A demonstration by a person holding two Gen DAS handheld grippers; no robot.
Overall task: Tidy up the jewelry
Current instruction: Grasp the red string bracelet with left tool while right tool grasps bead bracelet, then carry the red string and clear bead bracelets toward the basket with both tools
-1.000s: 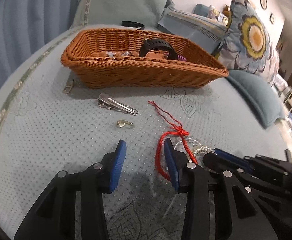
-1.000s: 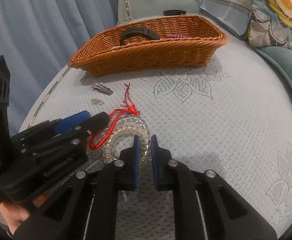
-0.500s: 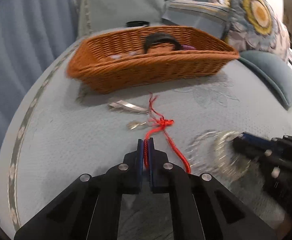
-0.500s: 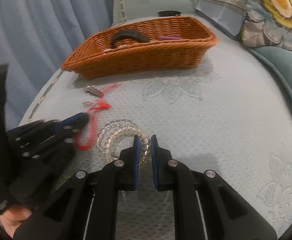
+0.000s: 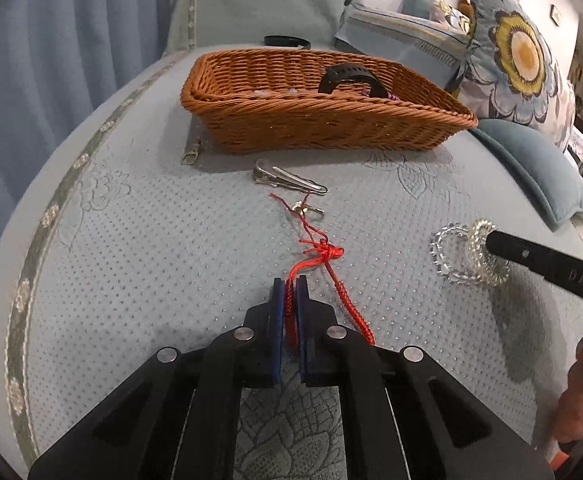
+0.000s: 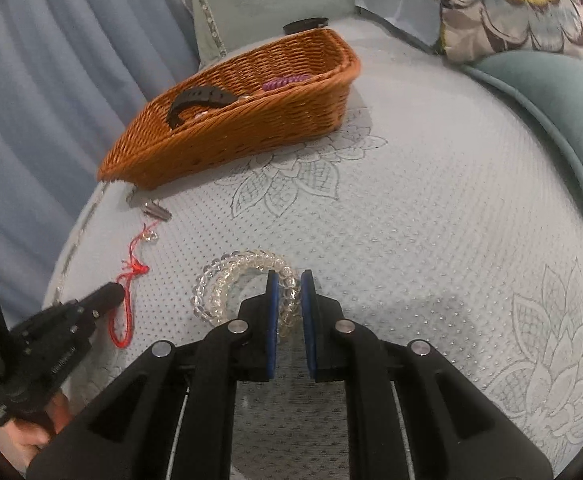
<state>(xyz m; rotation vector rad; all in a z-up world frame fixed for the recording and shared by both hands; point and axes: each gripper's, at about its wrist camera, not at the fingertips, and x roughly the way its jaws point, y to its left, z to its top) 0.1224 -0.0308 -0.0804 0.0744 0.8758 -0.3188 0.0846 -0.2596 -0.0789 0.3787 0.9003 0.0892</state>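
Where the blue pads of the left gripper [image 5: 290, 294] meet, the jaws are closed almost fully, with only the braided red cord bracelet [image 5: 323, 256] separating them. One strand of the cord is pinched between the pads; a second strand runs loose on the bedspread [image 5: 151, 248] just right of the right finger. Beyond the pads, the cord runs forward to a knot, and its thin tails extend to a small metal charm [image 5: 305, 209] lying on the fabric. Past the charm lies a silver hair clip [image 5: 287, 179], and behind that stands a wicker basket [image 5: 319, 124] resting on the bedspread. Inside the basket, a black watch band [image 5: 349, 76] arches above the rim, with a purple item partly visible beside it.

The jaws of the right gripper [image 6: 290, 296] stand slightly apart, clamped on the clear bead bracelets [image 6: 231, 280]. The near arc of the stacked bead rings passes between the two blue pads, and the remainder of the rings lies on the bedspread to the left of the fingers. In the right wrist view, the left gripper appears at lower left with the red cord looped at its tip. A floral cushion [image 5: 519, 52] and a teal cushion [image 6: 551, 108] border the far and right sides of the bed.
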